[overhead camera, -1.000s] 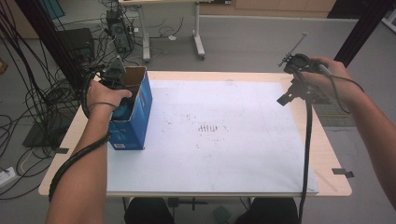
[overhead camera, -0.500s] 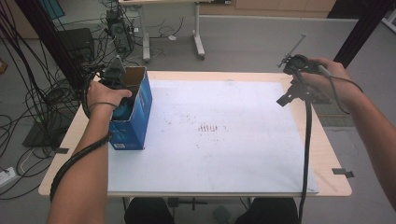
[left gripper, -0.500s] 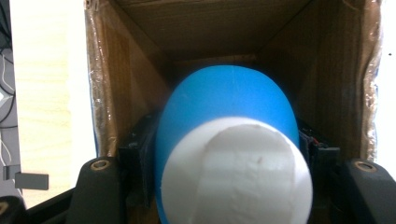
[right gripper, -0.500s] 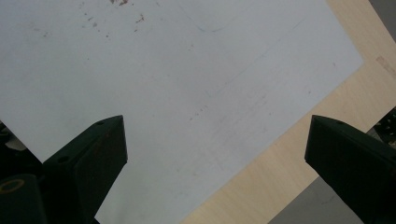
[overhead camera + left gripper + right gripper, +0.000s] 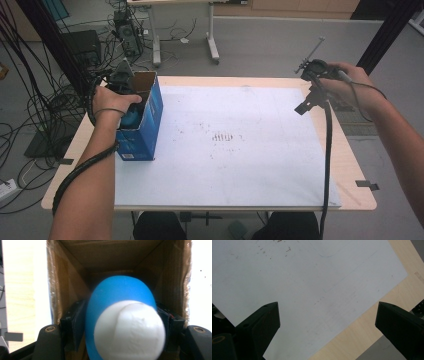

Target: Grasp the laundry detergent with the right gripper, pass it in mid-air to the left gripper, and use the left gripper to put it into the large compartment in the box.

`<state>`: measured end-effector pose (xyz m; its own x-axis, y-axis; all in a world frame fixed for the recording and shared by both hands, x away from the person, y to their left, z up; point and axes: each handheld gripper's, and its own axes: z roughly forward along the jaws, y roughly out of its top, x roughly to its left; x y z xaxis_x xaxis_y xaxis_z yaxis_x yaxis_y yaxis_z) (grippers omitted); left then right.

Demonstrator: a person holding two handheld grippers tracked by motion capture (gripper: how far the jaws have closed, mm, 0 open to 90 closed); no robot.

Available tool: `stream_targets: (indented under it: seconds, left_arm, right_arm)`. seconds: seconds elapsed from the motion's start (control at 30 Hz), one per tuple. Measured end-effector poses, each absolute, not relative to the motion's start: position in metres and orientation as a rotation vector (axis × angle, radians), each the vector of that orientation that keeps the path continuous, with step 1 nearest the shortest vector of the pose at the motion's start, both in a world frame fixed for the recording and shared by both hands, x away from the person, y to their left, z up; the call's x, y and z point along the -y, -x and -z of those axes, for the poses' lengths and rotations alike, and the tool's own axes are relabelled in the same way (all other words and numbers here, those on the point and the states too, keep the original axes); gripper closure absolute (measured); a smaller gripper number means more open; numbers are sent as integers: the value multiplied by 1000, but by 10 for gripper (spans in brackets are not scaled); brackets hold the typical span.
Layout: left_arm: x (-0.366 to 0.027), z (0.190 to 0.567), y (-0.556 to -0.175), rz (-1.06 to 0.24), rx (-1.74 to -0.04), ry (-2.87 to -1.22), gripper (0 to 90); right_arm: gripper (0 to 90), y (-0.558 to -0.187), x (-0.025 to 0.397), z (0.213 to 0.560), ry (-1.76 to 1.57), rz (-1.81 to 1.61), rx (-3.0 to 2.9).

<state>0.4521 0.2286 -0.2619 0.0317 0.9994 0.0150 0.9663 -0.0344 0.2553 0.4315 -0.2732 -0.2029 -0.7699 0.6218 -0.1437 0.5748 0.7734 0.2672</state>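
Looking down from the high view, the left gripper point(image 5: 131, 107) sat at the open top of the blue box point(image 5: 142, 127), which stood upright at the left edge of the white sheet point(image 5: 240, 150) on the table point(image 5: 350, 165). The left hand point(image 5: 111, 102) covered most of the tool, and a patch of blue showed just inside the box mouth. The right gripper point(image 5: 312, 85) hung above the far right corner of the sheet, well apart from the box and holding nothing.

From the left gripper view, the jaws were closed on the ball point(image 5: 122, 315), a blue rounded thing with a white cap facing the camera, held within the brown cardboard walls of the box point(image 5: 72, 282). The step in hand looked like lowering the ball into the box. To do it well, the ball should stay centred between the walls, go straight down, and be let go only once it is near the bottom, lest a jaw catch a flap.

From the right gripper view, the jaws stood wide apart over the sheet point(image 5: 299, 290) and the wood edge of the table point(image 5: 367, 322). It could steady the box if that tipped.
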Motion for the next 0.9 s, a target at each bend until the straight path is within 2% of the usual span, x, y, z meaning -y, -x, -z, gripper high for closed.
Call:
stream_targets:
  seconds: [0.47, 0.9]
  left_arm:
    - [-224, 226, -445, -326, -2002, -2122, 320]
    - [-218, 189, -438, -378, -1953, -2141, 243]
  right_arm:
    - [56, -431, 274, 200, -936, -310, -2742]
    - [55, -430, 274, 198, -938, -315, -2745]
